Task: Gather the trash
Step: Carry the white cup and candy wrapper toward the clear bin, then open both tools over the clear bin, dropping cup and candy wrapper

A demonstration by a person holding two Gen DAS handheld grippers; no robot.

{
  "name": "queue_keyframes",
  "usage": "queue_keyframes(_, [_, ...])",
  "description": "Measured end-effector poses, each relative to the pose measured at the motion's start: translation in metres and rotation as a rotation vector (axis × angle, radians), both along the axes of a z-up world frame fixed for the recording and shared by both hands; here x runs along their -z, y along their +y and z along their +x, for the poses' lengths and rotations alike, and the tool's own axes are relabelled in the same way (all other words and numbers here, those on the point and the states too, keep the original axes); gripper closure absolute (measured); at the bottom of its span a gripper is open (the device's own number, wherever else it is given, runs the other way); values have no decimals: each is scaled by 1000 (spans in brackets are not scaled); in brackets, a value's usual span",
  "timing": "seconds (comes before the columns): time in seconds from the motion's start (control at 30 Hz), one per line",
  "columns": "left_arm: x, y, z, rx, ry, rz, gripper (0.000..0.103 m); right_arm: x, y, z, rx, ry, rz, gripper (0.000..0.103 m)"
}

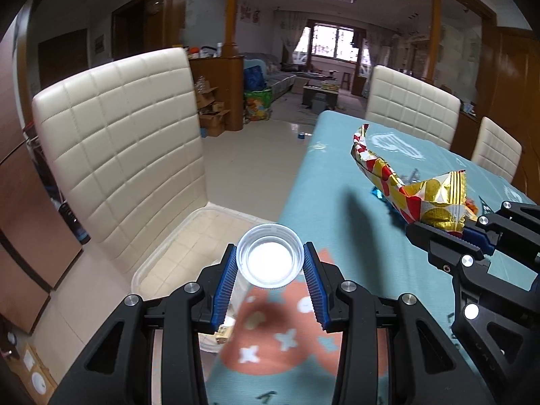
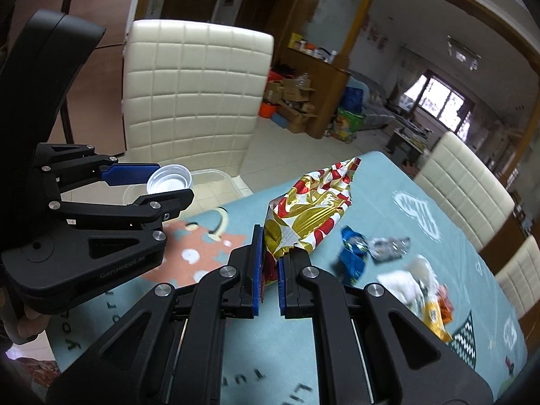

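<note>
Behind the table I see a living room with a bright window, wooden columns and cream quilted chairs (image 1: 121, 148). My two grippers are above the near end of the table, which has a light blue cloth (image 2: 388, 209) with an orange pattern. My left gripper (image 1: 269, 263) is clamped on a small clear plastic cup (image 1: 269, 257); its blue pads press the rim from both sides, and the cup mouth faces the camera. Under it, on the seat of the nearest chair, stands a clear plastic bin (image 1: 175, 236). My right gripper (image 2: 270, 263) is almost closed and pinches the lower end of a red and gold snack bag (image 2: 310, 212), which sticks out forward from the fingers, above the cloth. More trash lies on the cloth to the right of this bag: a blue wrapper (image 2: 352, 253), a clear crumpled wrapper (image 2: 388, 246), white tissue (image 2: 405, 283) and a yellow packet (image 2: 435, 317).
</note>
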State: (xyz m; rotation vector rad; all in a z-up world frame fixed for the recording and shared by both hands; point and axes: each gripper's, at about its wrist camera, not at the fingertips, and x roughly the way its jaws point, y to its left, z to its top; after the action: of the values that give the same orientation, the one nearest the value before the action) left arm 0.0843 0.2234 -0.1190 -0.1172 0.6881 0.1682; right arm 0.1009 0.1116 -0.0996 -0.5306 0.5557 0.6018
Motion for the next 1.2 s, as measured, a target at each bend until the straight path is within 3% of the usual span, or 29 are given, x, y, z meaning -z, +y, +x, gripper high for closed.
queue_keyframes(0.4, [12,28,10,-40,29,6,64,11,26,15,-19,40,-11,94])
queue_keyframes(0.47, [12,31,13,-20,25,-22,62,11,28,18,-15,46,-9,94])
queue_keyframes(0.57, [14,37,16,10,34,-91,23,11,28,22,-9,52,-7,94])
queue_keyframes(1.2, [25,90,-4,-130,29,-87,22,24,62,21,-90,91,-24,94])
